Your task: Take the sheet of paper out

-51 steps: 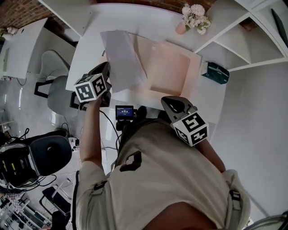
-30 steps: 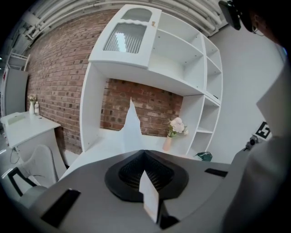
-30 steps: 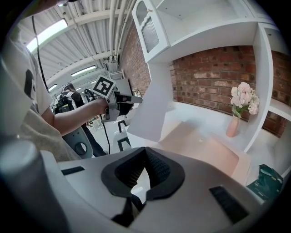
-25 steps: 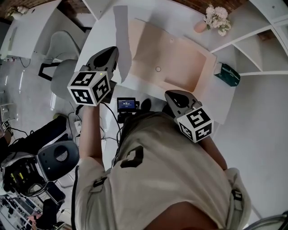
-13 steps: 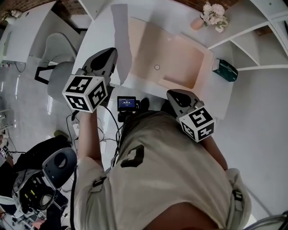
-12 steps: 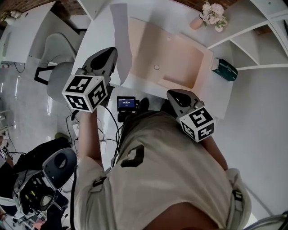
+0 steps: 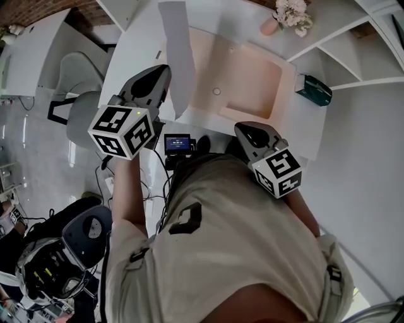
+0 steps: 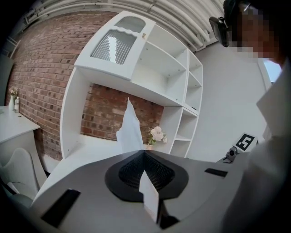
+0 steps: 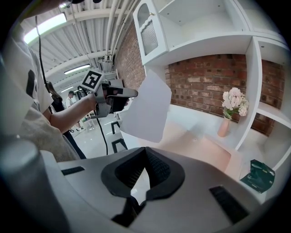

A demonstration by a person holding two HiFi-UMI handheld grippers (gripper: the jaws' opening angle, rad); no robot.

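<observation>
While the left gripper (image 7: 165, 69) has its jaws closed tight on one edge of the sheet of paper (image 7: 177, 44), the sheet stands nearly on edge above the left side of the desk (image 7: 136, 47), with its other edges free. In the right gripper view the sheet's lowest corner hangs off the surface, apart from the peach folder (image 7: 243, 76) lying open and flat beneath it. The right gripper (image 7: 240, 126) sits at the desk's near edge, just beside the folder's front border, with its jaws together and nothing showing between them. There is open air to the left of the sheet and above it. A vase of flowers (image 7: 284, 16) stands past the folder's far right corner. A small green object (image 7: 314, 89) lies well to the right, near the shelves (image 7: 353, 53). A chair (image 7: 79, 76) stands off the desk's left edge.
</observation>
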